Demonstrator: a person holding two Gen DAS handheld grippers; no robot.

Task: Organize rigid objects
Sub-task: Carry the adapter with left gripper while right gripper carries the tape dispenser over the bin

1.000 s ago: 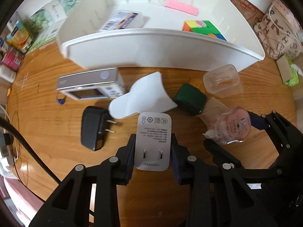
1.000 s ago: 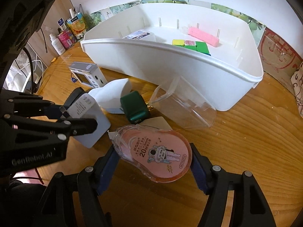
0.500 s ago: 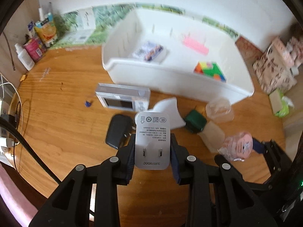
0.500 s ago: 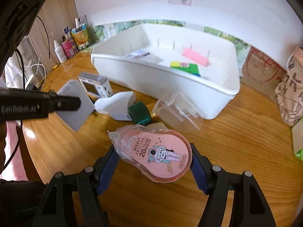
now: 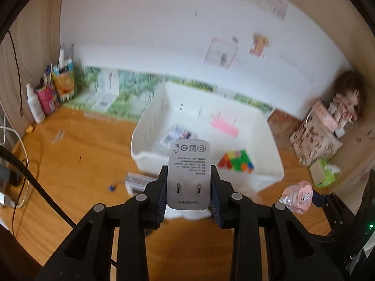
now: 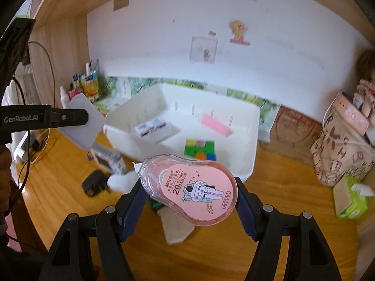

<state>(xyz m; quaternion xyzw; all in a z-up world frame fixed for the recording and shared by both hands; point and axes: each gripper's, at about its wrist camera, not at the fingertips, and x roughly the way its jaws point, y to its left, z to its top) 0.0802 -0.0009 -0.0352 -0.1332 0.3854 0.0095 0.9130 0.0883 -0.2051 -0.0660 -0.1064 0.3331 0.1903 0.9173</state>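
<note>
My left gripper (image 5: 187, 192) is shut on a grey wall charger (image 5: 188, 166), held prongs up above the wooden desk. The right gripper (image 6: 189, 194) is shut on a pink correction tape dispenser (image 6: 192, 192), also lifted off the desk. That dispenser (image 5: 298, 196) shows at the right of the left wrist view. A white bin (image 5: 264, 145) stands beyond both, holding a colour cube (image 5: 236, 161), a pink bar (image 5: 225, 126) and a small printed box (image 6: 153, 128). In the right wrist view the left gripper (image 6: 77, 117) and its charger (image 6: 80, 126) hang at the left.
On the desk lie a black plug adapter (image 6: 95, 183), a grey device box (image 6: 109, 158), a white curved piece (image 6: 123, 181) and a beige card (image 6: 175, 224). Bottles and cartons (image 5: 51, 91) stand back left. A patterned bag (image 6: 342, 145) and green tissue pack (image 6: 351, 197) sit at right.
Both grippers have risen with their objects and tilted up, so the desk items shrank and slid down in view and the wall came into sight. Neither grip changed.
</note>
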